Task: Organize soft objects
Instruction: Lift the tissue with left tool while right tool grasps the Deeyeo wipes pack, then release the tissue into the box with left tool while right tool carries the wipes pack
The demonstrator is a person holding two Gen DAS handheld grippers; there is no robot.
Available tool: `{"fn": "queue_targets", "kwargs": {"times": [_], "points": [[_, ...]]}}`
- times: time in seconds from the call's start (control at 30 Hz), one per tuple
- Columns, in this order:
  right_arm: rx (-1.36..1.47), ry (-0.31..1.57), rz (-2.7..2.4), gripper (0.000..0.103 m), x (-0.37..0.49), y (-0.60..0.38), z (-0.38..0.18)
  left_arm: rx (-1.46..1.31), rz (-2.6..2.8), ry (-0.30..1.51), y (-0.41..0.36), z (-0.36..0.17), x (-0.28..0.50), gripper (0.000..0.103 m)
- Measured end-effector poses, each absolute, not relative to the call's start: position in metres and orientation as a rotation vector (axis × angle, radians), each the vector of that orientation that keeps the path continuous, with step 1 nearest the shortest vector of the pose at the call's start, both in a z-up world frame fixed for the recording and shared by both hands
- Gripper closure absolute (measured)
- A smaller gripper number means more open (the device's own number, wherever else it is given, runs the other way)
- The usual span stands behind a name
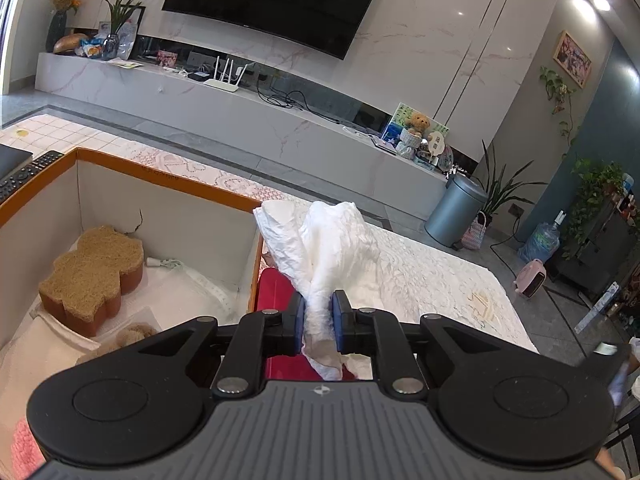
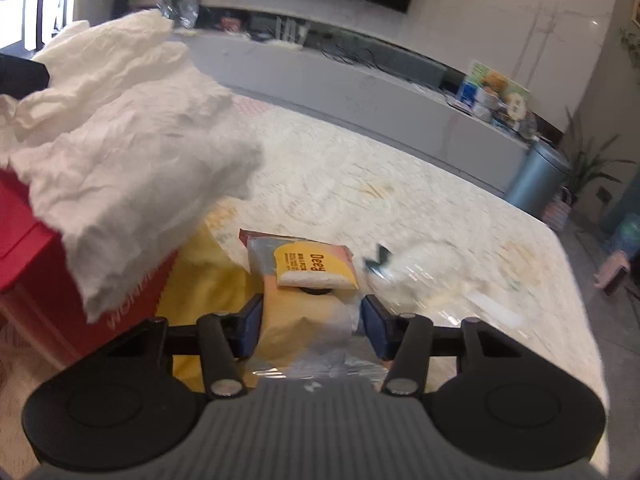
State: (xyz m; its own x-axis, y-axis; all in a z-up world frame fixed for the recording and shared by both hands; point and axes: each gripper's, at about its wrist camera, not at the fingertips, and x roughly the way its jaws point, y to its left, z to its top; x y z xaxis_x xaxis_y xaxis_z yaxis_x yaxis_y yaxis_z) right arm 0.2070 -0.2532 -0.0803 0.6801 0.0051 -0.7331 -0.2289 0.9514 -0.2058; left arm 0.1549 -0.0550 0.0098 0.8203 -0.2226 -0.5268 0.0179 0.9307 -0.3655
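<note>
Keep left gripper [image 1: 319, 312] clamped on white cloth [image 1: 336, 248], swing to box [image 1: 168, 176] at 9 o'clock; right gripper [image 2: 312, 320] half-closed round sponge packet [image 2: 308, 268] (contact unclear), squeeze gently w/o crushing.

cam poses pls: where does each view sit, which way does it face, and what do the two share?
Left wrist: on the left gripper, looking forward and down past a clamped white cloth to the cardboard box and TV wall.
Right wrist: on the right gripper, angled down at a packet between its fingers on the table.
Shared: the white cloth, red box, TV wall.
</note>
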Motion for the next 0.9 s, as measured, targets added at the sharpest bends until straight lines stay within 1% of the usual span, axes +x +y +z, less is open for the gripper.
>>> {"fn": "queue_targets", "kwargs": {"times": [0.13,0.17,0.23,0.33,0.47,0.5,0.53,0.57,0.6,0.63,0.67,0.7,0.83,0.9], "points": [[-0.157,0.890,0.126,0.049,0.192,-0.284,-0.079,-0.346,-0.117,0.596,-0.058,0.008,0.155,0.084],[-0.106,0.892,0.114,0.047,0.192,-0.290,-0.080,-0.342,-0.112,0.595,-0.059,0.007,0.155,0.084],[-0.038,0.905,0.099,0.039,0.196,-0.300,-0.083,-0.327,-0.104,0.591,-0.062,0.008,0.154,0.084],[-0.056,0.901,0.113,0.032,0.202,-0.298,-0.086,-0.298,-0.097,0.584,-0.067,0.010,0.153,0.084],[-0.032,0.924,0.124,0.031,0.211,-0.294,-0.096,-0.287,-0.093,0.568,-0.071,0.009,0.152,0.084],[-0.029,0.937,0.123,0.029,0.212,-0.294,-0.100,-0.278,-0.097,0.560,-0.074,0.009,0.151,0.087],[-0.032,0.947,0.116,0.024,0.214,-0.295,-0.104,-0.269,-0.098,0.553,-0.076,0.008,0.151,0.087],[-0.027,0.955,0.106,0.023,0.216,-0.297,-0.107,-0.260,-0.090,0.549,-0.078,0.007,0.150,0.088],[-0.005,0.962,0.101,0.024,0.217,-0.300,-0.108,-0.247,-0.073,0.544,-0.082,0.006,0.149,0.088],[0.027,0.967,0.100,0.026,0.218,-0.304,-0.109,-0.228,-0.061,0.537,-0.085,0.007,0.148,0.089],[0.052,0.967,0.109,0.031,0.219,-0.306,-0.109,-0.210,-0.056,0.531,-0.089,0.009,0.146,0.089],[0.059,0.962,0.131,0.042,0.218,-0.305,-0.107,-0.198,-0.055,0.529,-0.092,0.010,0.144,0.090],[-0.045,0.951,0.137,0.043,0.213,-0.294,-0.102,-0.192,-0.057,0.538,-0.095,0.018,0.139,0.090],[-0.048,0.947,0.135,0.044,0.210,-0.293,-0.100,-0.206,-0.064,0.544,-0.094,0.024,0.136,0.091]]}}
